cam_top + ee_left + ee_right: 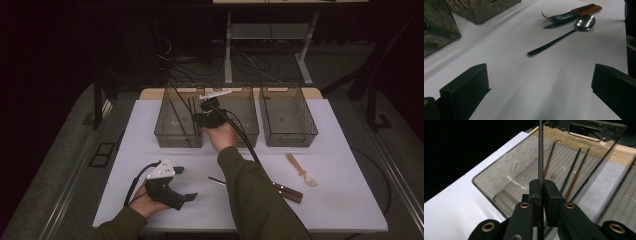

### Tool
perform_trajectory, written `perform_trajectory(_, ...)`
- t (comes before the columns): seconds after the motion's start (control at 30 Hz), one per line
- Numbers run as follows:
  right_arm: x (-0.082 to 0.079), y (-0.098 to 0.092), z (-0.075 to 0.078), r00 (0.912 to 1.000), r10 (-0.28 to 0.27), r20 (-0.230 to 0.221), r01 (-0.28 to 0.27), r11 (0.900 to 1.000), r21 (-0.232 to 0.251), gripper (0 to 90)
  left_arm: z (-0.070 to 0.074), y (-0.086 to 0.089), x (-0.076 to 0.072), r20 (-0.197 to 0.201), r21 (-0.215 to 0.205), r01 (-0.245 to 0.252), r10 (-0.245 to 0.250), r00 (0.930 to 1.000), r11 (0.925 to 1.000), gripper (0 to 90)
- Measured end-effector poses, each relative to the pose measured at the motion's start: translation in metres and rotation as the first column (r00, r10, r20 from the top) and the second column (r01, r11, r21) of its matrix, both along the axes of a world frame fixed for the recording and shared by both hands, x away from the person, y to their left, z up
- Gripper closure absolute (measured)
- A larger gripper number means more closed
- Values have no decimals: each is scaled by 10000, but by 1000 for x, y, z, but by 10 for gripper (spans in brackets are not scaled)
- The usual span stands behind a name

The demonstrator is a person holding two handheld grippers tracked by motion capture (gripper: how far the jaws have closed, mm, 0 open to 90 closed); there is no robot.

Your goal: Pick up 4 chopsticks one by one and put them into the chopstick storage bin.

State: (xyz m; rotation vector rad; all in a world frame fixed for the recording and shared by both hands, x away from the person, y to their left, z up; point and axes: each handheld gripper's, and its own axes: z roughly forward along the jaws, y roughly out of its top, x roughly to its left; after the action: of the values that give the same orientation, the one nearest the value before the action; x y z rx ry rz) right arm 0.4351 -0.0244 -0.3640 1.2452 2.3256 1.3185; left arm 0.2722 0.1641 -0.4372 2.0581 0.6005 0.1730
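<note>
Right gripper is clamped on a thin dark chopstick whose long axis runs to 12 o'clock over the smoky clear plastic left bin (sticks already inside), while left gripper, jaws wide apart & w/ nothing between, rests farther off.

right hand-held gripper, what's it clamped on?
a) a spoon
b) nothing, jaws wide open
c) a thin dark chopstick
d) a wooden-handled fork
c: in the right gripper view the right hand-held gripper has its jaws shut on a thin dark chopstick that rises above the left bin, where other chopsticks already lie.
</note>
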Motion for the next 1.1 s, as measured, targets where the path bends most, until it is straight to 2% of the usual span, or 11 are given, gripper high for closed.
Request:
perform_trajectory(0.23, 8, 16, -12, 9998, -62, -202, 58, 9997, -237, 848, 0, 0, 0, -1, 6, 83, -83, 10000, 10000, 1)
perform_trajectory(0.47, 7, 24, -25, 9990, -93, -448, 68, 9984, -554, 838, 0, 0, 0, -31, -5, 121, -121, 9999, 9999, 2)
perform_trajectory(0.5, 6, 25, -25, 9990, -53, -454, 27, 9984, -570, 805, 0, 0, 0, -28, -2, 119, -119, 9999, 9999, 2)
perform_trajectory(0.53, 6, 25, -25, 9990, -36, -455, 12, 9987, -513, 734, 0, 0, 0, -34, 6, 128, -128, 9999, 9999, 1)
perform_trajectory(0.67, 6, 23, -22, 9991, -13, -432, -13, 9983, -584, 632, 0, 0, 0, -76, -8, 116, -116, 9999, 9999, 2)
perform_trajectory(0.87, 5, 13, -14, 9994, -18, -348, 1, 9987, -509, 535, 0, 0, 1, 20, 67, 148, -148, 9999, 9999, 1)
perform_trajectory(1.1, -3, 2, -5, 9985, 541, -131, -549, 9957, -742, 438, 0, 0, 0, -48, -1, 68, -68, 10000, 10000, 2)
